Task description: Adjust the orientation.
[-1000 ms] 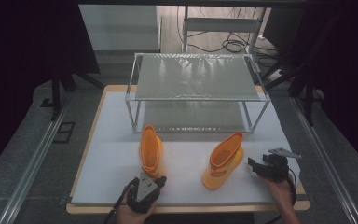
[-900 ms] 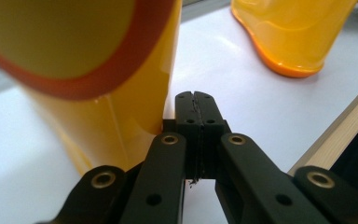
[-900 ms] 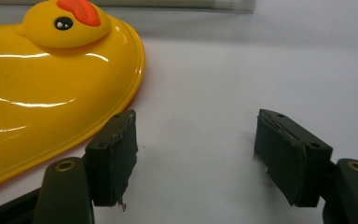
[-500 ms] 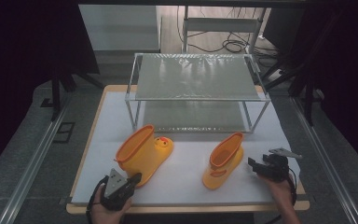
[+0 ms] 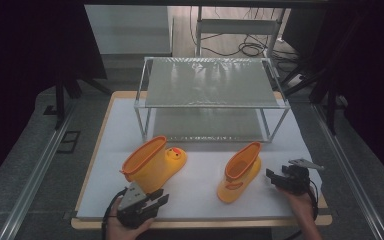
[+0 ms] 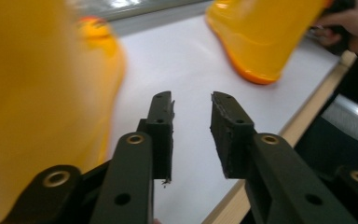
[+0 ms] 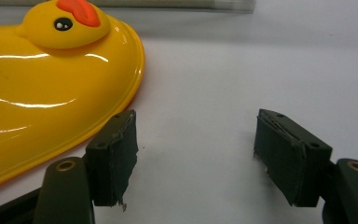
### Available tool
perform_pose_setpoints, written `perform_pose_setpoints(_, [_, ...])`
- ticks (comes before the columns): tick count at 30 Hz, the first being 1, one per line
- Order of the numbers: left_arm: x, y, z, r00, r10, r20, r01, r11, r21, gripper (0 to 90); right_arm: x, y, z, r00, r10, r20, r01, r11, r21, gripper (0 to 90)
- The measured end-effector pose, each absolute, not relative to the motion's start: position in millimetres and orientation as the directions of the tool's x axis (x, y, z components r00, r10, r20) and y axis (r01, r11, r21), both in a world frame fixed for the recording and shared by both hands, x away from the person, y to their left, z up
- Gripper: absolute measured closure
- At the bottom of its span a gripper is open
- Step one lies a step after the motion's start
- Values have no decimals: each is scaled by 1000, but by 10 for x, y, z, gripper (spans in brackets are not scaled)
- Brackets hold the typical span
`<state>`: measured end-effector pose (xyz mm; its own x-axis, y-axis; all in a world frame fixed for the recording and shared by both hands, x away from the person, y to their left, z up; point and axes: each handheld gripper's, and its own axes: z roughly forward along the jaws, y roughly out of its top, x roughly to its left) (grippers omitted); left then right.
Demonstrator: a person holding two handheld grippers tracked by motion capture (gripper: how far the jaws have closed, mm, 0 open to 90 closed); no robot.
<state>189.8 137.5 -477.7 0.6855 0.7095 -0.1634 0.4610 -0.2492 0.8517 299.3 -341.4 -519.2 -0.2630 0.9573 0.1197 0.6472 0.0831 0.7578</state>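
Two yellow-orange rubber boots with duck faces stand on the white mat. The left boot points its duck toe right and is a blurred yellow mass in the left gripper view. My left gripper sits just in front of it near the table edge, open a little, nothing between the jaws. The right boot stands with its toe toward the front; its duck-faced foot lies left of my right gripper. That gripper is open wide, right of the boot, holding nothing.
A metal-frame rack with a mesh top and a lower shelf stands at the back of the table. The wooden table edge runs along the front. The other hand is at the top right of the left gripper view.
The left boot has turned from heel-on to toe pointing right. My left gripper swung left, then came back a little and stands apart from the boot. The right gripper has not moved.
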Motion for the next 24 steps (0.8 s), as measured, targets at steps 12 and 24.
perform_pose_setpoints(12, [2228, 940, -4603, 710, 684, -167, 470, -283, 836, 467, 2992, -3425, -5191, -264, 955, 131, 647, 75, 759, 290])
perform_pose_setpoints(24, [2465, 813, -4394, 730, 639, -242, 500, -258, 827, 454, 2898, -3531, -5120, -263, 958, 118, 612, 71, 787, 311])
